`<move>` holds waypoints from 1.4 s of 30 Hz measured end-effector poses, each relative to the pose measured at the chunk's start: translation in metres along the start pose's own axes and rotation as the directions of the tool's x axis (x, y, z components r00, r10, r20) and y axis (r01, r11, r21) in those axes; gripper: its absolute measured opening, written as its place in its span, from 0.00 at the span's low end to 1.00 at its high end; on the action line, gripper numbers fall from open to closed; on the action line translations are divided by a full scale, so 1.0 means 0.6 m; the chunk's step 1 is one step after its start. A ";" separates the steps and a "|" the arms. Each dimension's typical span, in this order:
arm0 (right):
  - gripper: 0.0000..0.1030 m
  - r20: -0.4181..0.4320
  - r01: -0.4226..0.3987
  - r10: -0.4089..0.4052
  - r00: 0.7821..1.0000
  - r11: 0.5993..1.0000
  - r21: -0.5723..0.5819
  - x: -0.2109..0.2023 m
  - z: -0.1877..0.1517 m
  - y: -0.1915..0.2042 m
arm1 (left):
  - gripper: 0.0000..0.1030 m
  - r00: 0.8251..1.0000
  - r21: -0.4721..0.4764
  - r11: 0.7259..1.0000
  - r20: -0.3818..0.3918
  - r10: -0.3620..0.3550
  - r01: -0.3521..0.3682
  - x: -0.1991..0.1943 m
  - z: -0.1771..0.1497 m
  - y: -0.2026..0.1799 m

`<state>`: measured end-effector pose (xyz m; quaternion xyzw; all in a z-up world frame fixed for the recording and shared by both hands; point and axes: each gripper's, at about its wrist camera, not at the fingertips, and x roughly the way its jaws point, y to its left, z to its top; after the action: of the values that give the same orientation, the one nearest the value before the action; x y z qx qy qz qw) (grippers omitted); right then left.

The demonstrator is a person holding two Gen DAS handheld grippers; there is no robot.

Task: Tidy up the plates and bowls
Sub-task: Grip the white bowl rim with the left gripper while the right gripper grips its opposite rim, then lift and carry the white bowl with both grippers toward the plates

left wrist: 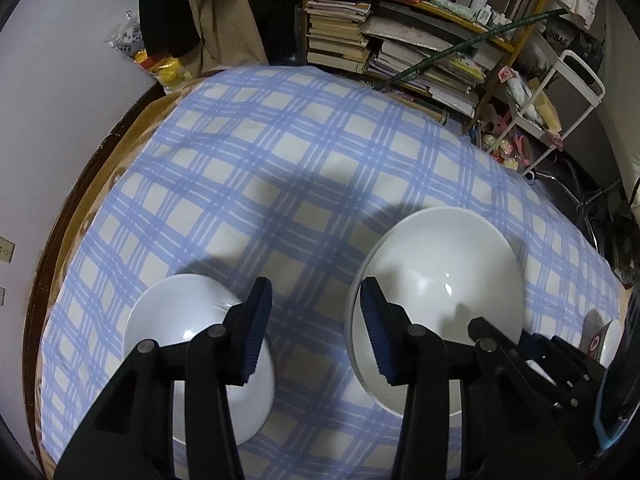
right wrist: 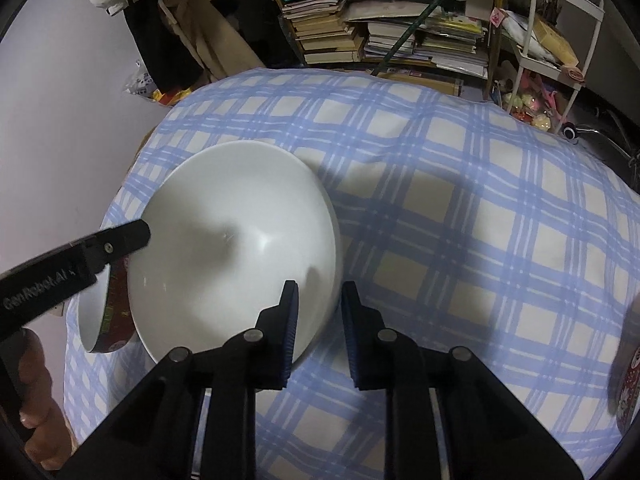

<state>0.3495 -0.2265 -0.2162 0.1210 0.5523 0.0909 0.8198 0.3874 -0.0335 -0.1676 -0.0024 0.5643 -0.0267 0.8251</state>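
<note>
- Your left gripper hangs over the checked tablecloth with its jaws standing well apart. Only cloth shows in the gap, so it grips nothing.
- Its left finger overlaps the right rim of the small bowl, and its right finger overlaps the left rim of the large white bowl. The gripper straddles the strip of cloth between the two bowls.
- Your right gripper has its jaws drawn narrow at the large white bowl's near right edge, one finger inside the bowl and the other outside. The rim runs between them, but a sliver of cloth shows beside the outer pad — I cannot tell whether the pads press on it.
- From the right wrist view the small bowl lies just left of the large one, showing a dark red patterned outer wall.
- Another patterned bowl sits at the far right of the cloth, blurred.
- Your hand shows at that view's lower left.
</note>
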 end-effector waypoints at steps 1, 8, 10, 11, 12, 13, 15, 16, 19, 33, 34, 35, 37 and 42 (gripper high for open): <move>0.22 -0.002 0.001 -0.001 1.000 1.000 -0.001 0.001 -0.001 -0.002 | 0.44 1.000 0.000 1.000 0.006 -0.002 0.002 -0.001 0.000 -0.002; 0.15 -0.048 -0.016 0.017 0.999 1.000 0.027 0.012 -0.011 -0.017 | 0.11 0.991 0.021 0.994 -0.078 -0.105 0.107 0.018 -0.008 -0.025; 0.14 -0.052 -0.031 0.032 0.998 0.999 0.035 0.011 -0.016 -0.020 | 0.10 0.991 0.018 0.995 -0.091 -0.094 0.096 0.022 -0.014 -0.029; 0.14 -0.044 -0.050 0.052 0.998 0.998 0.047 0.007 -0.018 -0.023 | 0.10 0.993 0.025 0.997 -0.086 -0.077 0.080 0.021 -0.017 -0.032; 0.14 -0.042 -0.059 0.061 0.997 0.997 0.054 0.003 -0.019 -0.024 | 0.10 0.994 0.036 0.997 -0.082 -0.066 0.069 0.018 -0.020 -0.035; 0.14 -0.042 -0.063 0.065 0.997 0.997 0.053 -0.003 -0.020 -0.024 | 0.10 0.995 0.047 0.997 -0.082 -0.060 0.064 0.016 -0.022 -0.037; 0.14 -0.036 -0.049 0.051 0.998 0.998 0.038 -0.013 -0.023 -0.022 | 0.10 0.993 0.062 0.995 -0.089 -0.072 0.077 0.008 -0.028 -0.041; 0.14 -0.033 -0.038 0.040 0.999 0.999 0.032 -0.018 -0.024 -0.023 | 0.10 0.992 0.063 0.994 -0.091 -0.084 0.090 0.003 -0.031 -0.042; 0.14 -0.035 -0.038 0.040 0.999 0.998 0.054 -0.035 -0.027 -0.033 | 0.10 0.988 0.055 0.991 -0.100 -0.119 0.125 -0.010 -0.039 -0.047; 0.14 -0.058 0.077 -0.074 0.996 0.995 0.066 -0.124 -0.103 -0.081 | 0.10 0.974 0.096 0.974 -0.125 -0.191 0.203 -0.051 -0.115 -0.121; 0.14 -0.056 0.087 -0.083 0.995 0.994 0.069 -0.131 -0.110 -0.085 | 0.10 0.972 0.094 0.973 -0.127 -0.197 0.209 -0.053 -0.120 -0.125; 0.14 -0.055 0.092 -0.088 0.995 0.993 0.072 -0.136 -0.114 -0.088 | 0.10 0.971 0.094 0.972 -0.127 -0.204 0.216 -0.056 -0.126 -0.131; 0.14 -0.048 0.099 -0.095 0.994 0.991 0.092 -0.151 -0.127 -0.098 | 0.10 0.969 0.098 0.969 -0.128 -0.212 0.225 -0.061 -0.135 -0.140; 0.14 -0.038 0.130 -0.126 0.991 0.985 0.116 -0.177 -0.156 -0.122 | 0.10 0.968 0.136 0.963 -0.136 -0.213 0.231 -0.075 -0.164 -0.174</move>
<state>0.2242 -0.3174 -0.1779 0.1320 0.5760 0.0073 0.8067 0.2750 -0.1331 -0.1581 -0.0018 0.6053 -0.1617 0.7794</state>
